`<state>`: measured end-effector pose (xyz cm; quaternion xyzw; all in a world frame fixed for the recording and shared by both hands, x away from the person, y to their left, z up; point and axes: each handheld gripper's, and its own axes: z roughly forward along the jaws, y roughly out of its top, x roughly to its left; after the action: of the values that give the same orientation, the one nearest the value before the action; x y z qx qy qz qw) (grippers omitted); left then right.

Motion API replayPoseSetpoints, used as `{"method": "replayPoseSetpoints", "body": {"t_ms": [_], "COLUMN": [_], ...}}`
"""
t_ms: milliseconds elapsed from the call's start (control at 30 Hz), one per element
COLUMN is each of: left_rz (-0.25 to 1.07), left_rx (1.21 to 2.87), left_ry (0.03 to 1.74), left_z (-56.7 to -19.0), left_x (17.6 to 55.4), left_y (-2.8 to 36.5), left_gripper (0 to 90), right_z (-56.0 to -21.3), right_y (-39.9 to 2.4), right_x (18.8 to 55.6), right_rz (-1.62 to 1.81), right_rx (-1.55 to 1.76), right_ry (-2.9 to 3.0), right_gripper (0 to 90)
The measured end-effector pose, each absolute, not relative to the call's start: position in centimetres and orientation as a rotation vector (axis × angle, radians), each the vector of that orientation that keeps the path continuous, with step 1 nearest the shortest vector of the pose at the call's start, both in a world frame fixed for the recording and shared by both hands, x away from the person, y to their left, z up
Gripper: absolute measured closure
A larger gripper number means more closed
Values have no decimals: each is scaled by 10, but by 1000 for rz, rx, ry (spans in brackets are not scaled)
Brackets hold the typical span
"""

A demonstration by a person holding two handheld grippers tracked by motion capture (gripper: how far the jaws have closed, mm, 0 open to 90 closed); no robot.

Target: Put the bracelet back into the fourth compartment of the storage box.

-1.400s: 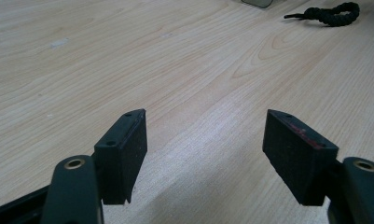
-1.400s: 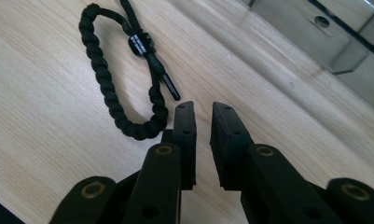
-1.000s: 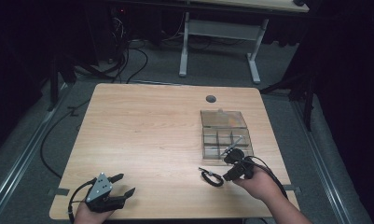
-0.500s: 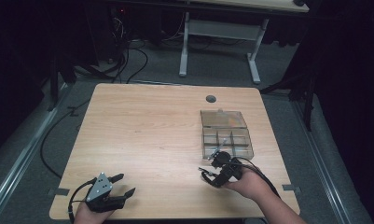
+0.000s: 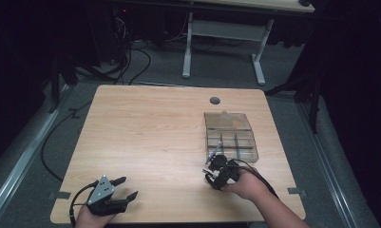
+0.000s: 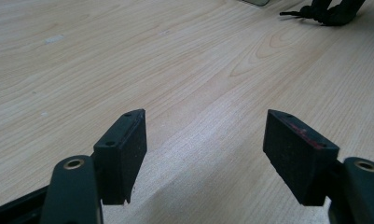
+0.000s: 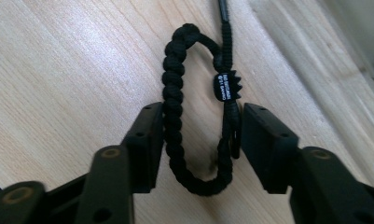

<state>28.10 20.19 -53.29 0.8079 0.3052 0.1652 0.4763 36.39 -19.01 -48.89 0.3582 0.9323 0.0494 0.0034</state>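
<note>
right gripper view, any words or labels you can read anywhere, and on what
Black tag on the braided black bracelet: two lines of white print, too small and blurred to read.
Red marks on a pad of the left gripper: no letters can be made out.
Nothing else bears text.

The wooden table [image 5: 145,137] is spreading pale and grained under the tools, a round cable hole [image 5: 215,100] sitting near its far edge; grey carpet [image 5: 292,118] is running all around it; beyond the far edge from the tools a second desk [image 5: 226,28] is standing on white legs, dark cables [image 5: 131,57] lying tangled on the floor to its left; a metal floor rail [image 5: 22,161] is running diagonally at the left of the table; black curtains [image 5: 359,95] are closing off the right side and the left is lying in shadow; light is falling mostly on the tabletop.
</note>
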Motion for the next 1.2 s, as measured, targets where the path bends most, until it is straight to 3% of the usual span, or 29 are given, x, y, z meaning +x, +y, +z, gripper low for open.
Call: {"method": "replayPoseSetpoints", "body": {"t_ms": [133,433,1200], "left_rz": [402,401,401], "left_rx": [1976,1977,1981], "left_ry": [746,746,744], "left_z": [-533,-533,-533], "left_x": [281,281,281], "left_y": [202,202,202], "left_gripper": [308,308,308], "right_z": [-489,-489,-471], "right_y": [-188,-188,-207], "right_x": [364,366,371], "right_rz": [151,132,145], "right_rx": [1097,1111,1183], "right_ry": [2917,2895,2896], "right_gripper": [634,774,782]}}
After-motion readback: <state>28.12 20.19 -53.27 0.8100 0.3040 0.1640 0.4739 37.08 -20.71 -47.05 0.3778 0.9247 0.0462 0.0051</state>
